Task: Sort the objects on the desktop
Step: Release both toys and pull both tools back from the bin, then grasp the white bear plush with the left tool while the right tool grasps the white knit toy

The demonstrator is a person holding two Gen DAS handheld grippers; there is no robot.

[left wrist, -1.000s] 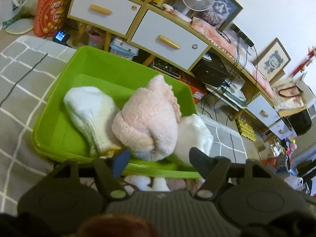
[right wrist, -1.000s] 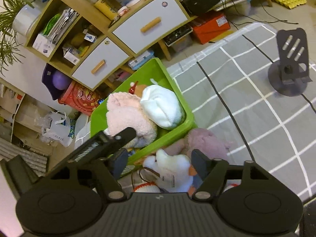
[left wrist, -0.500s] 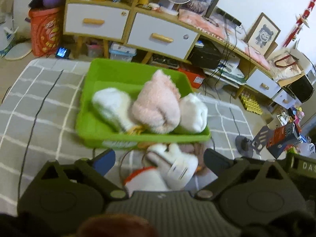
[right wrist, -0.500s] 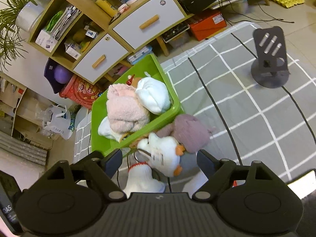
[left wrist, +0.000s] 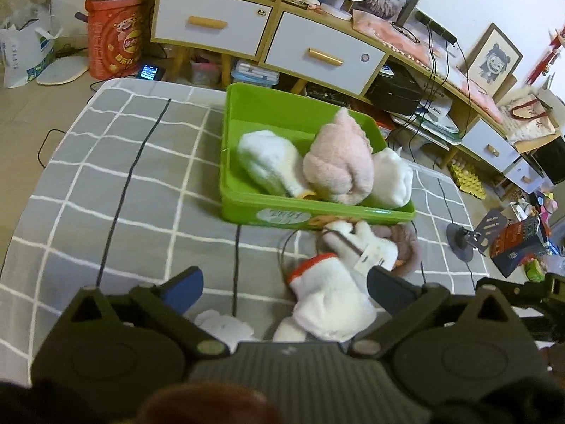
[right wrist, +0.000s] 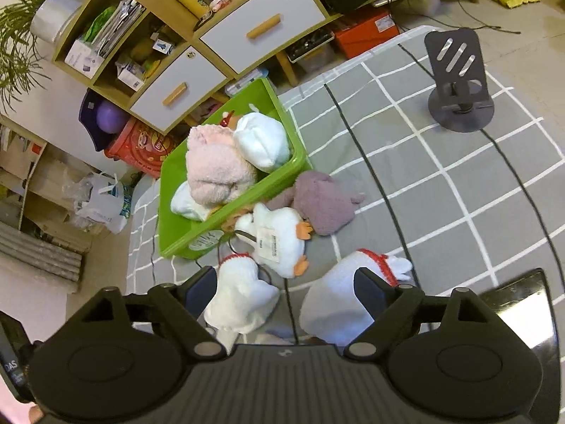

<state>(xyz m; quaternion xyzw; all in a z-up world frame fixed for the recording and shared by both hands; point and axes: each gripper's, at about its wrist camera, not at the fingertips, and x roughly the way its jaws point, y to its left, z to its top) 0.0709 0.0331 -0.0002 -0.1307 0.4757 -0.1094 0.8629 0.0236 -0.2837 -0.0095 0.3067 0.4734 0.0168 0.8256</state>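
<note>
A green bin [left wrist: 243, 208] [right wrist: 176, 233] on the grey checked cloth holds a pink plush [left wrist: 339, 162] [right wrist: 212, 169] and two white plush toys [left wrist: 268, 162]. In front of it lie a white duck plush [right wrist: 279, 240] [left wrist: 367, 243], a mauve plush [right wrist: 325, 201] [left wrist: 406, 247] and two white plush toys with red collars [right wrist: 243, 293] [right wrist: 339, 296]. My left gripper [left wrist: 286, 286] is open above the nearer collared toy [left wrist: 328, 300]. My right gripper [right wrist: 286, 286] is open, with both collared toys between its fingers.
A dark phone stand [right wrist: 457, 88] [left wrist: 466, 236] stands at the right on the cloth [left wrist: 106, 176]. A black cable [right wrist: 374, 162] crosses the cloth. A wooden cabinet with drawers [left wrist: 265, 35] [right wrist: 247, 31] and floor clutter lie beyond the bin.
Both grippers pulled back and up from the bin, so more of the cloth and the loose plush toys came into view. Both grippers opened wider.
</note>
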